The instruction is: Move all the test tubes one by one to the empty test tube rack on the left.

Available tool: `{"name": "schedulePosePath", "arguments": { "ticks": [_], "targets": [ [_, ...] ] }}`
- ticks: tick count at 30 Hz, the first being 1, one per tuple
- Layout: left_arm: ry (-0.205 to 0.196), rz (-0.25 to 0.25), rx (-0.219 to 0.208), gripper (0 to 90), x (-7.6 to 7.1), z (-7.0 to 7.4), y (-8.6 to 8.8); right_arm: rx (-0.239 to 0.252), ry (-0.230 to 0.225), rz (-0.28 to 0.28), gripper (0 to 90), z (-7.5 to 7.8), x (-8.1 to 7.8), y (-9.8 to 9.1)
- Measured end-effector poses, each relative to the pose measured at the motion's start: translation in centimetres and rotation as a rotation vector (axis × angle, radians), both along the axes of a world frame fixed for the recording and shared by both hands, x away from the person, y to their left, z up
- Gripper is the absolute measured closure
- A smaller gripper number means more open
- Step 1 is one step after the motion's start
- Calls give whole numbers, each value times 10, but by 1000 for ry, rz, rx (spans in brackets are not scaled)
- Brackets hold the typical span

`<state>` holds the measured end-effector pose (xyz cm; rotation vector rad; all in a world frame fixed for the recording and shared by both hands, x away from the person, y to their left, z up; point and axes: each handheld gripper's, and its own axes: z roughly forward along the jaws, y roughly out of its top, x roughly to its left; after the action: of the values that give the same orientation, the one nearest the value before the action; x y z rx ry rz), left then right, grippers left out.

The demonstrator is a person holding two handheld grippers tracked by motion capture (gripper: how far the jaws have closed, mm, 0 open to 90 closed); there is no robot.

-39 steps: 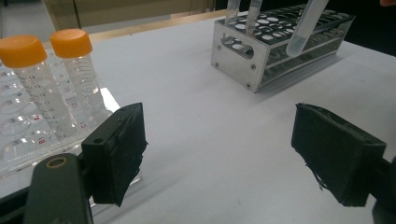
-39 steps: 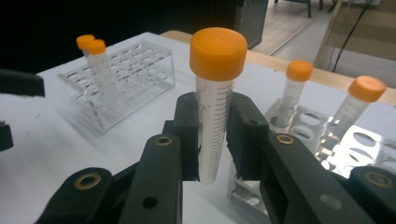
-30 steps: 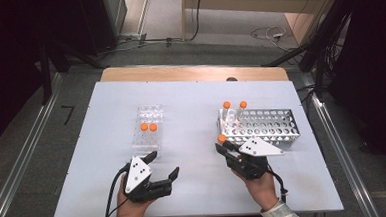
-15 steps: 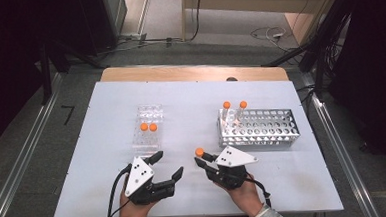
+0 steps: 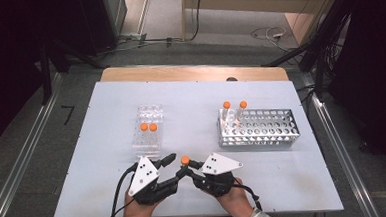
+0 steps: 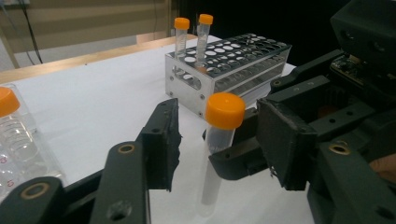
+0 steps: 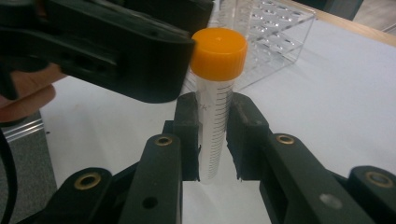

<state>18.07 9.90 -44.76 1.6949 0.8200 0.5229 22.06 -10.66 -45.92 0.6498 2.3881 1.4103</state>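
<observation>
Both hands are meeting at the near edge of the white table (image 5: 103, 158). The right gripper (image 7: 212, 140) is clamping an upright orange-capped tube (image 7: 215, 102). The left gripper (image 6: 219, 140) has just been closing around it, its pads seemingly not touching yet. Grey floor is surrounding the table.
</observation>
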Motion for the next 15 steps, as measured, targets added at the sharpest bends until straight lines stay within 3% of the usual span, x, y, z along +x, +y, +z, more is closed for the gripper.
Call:
{"name": "schedulePosePath", "arguments": {
  "ticks": [15],
  "targets": [
    [-5,-6,16,684,1,-1,-3,6,0,28,724,2,-5,7]
  ]
}}
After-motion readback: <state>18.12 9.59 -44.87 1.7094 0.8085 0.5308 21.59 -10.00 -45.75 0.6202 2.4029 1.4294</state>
